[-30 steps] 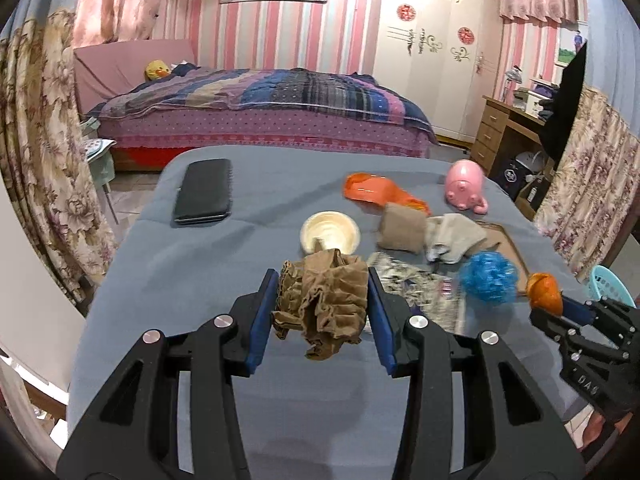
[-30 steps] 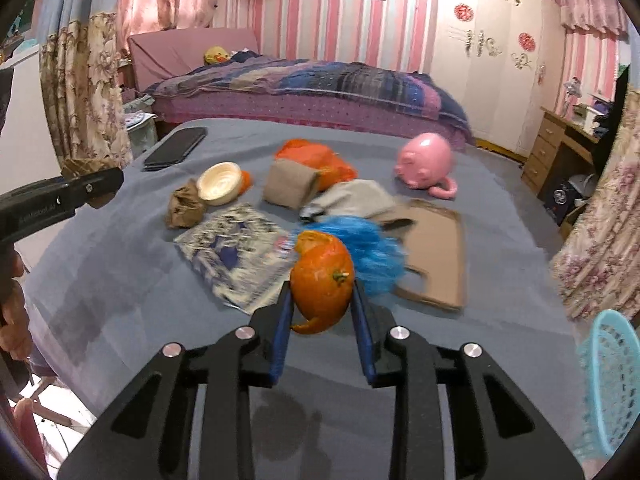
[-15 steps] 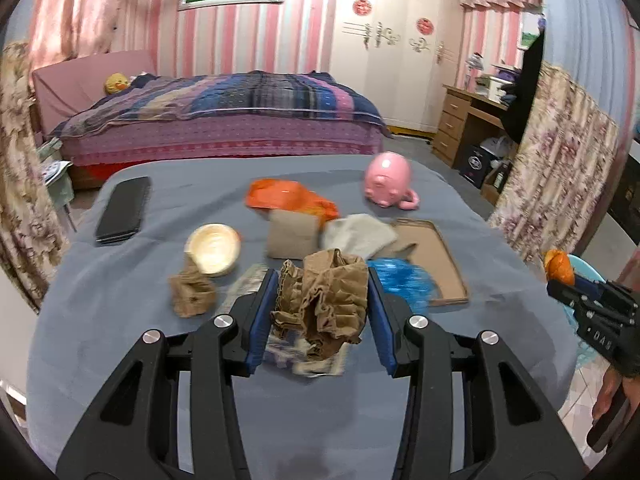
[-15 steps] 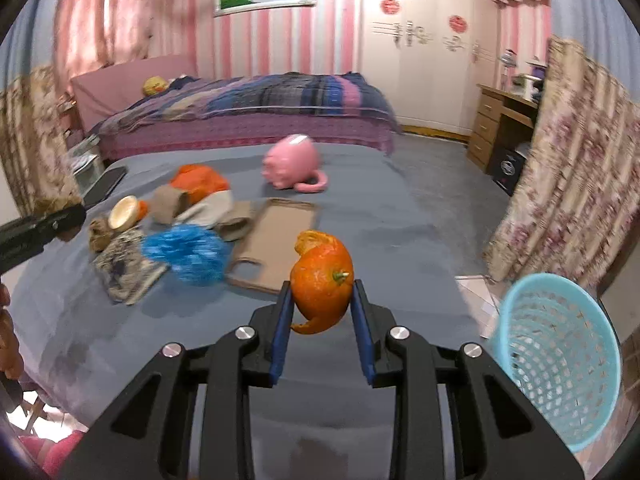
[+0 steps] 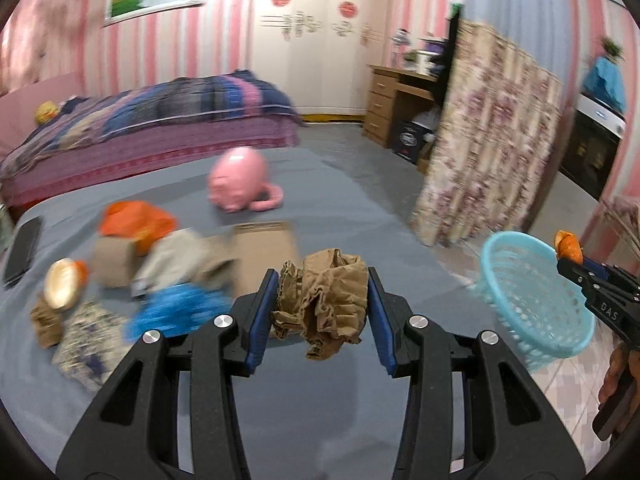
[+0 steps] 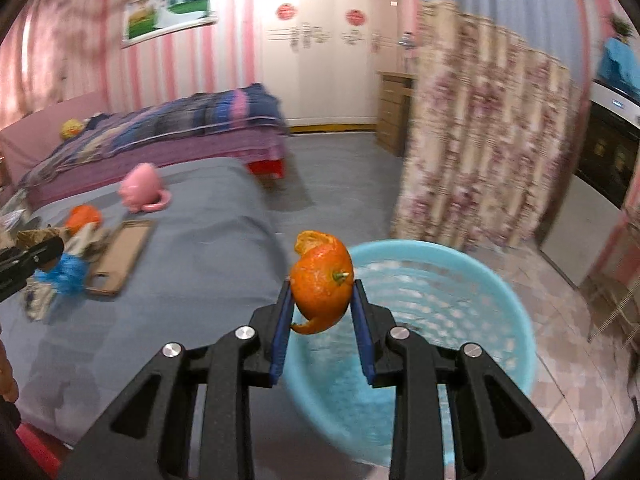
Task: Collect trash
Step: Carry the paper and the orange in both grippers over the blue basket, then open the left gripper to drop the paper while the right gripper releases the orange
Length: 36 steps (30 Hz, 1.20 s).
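Observation:
My left gripper is shut on a crumpled brown paper wad, held above the grey-covered table. My right gripper is shut on an orange peel, held just over the near rim of a light blue plastic basket on the floor. In the left wrist view the basket stands off the table's right side, with the right gripper and its peel at its far rim. More trash lies on the table: a blue plastic scrap, an orange bag, patterned paper.
A pink pig-shaped toy, a brown phone case, a small bowl and a black phone also lie on the table. A floral curtain hangs behind the basket. A bed and a wooden desk stand beyond.
Both grippers have swung to the right with their loads still held. The right one has left the table and now hangs over the blue basket; the left one now faces the table's right part.

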### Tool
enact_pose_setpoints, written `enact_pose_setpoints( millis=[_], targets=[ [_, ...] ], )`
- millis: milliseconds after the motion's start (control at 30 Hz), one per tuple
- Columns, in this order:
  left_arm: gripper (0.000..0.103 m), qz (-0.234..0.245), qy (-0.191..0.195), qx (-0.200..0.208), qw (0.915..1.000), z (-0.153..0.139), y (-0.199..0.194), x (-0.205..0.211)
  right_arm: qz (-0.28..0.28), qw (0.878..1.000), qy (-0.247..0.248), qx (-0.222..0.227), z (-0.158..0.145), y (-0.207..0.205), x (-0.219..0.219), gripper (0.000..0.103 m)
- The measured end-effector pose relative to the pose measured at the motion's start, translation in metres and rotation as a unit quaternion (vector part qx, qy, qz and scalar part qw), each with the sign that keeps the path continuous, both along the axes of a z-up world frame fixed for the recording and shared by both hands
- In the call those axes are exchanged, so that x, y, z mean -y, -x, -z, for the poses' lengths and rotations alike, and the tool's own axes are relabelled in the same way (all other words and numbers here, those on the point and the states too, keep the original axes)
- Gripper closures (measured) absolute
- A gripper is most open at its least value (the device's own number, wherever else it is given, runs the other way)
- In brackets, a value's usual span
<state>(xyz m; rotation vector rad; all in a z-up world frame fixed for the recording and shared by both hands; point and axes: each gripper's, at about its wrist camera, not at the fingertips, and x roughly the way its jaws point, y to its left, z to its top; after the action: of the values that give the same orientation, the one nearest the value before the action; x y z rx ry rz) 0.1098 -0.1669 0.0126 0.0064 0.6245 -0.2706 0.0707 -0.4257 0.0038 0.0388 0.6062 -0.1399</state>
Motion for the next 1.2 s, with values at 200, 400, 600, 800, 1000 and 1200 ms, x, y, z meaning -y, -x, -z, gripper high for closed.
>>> enact_pose_setpoints(
  millis=[200,400,600,800,1000,1200],
  targets=[
    [0.061,0.058,0.008,-0.005,0.9983,0.012,-0.009,0.08,0.061,0.998,-0.001,-0.001,0.008,0.009,0.057,0.074],
    [0.061,0.111,0.018,0.005,0.9936,0.03,-0.008,0.143,0.088,0.996,0.003,0.006,0.022,0.015,0.087,0.074],
    [0.061,0.146,0.016,0.017,0.989,0.034,-0.005,0.184,0.11,0.994,-0.008,0.015,0.036,0.025,0.105,0.074],
    [0.059,0.163,0.01,0.018,0.9864,0.04,-0.008,0.216,0.132,0.991,-0.023,0.029,0.04,0.031,0.122,0.074],
    [0.028,0.16,0.0,0.024,0.9868,0.04,-0.011,0.227,0.129,0.991,-0.016,0.028,0.045,0.031,0.121,0.074],
    [0.017,0.135,0.006,0.019,0.9907,0.04,-0.02,0.209,0.125,0.992,-0.02,0.021,0.051,0.027,0.118,0.074]
  ],
)
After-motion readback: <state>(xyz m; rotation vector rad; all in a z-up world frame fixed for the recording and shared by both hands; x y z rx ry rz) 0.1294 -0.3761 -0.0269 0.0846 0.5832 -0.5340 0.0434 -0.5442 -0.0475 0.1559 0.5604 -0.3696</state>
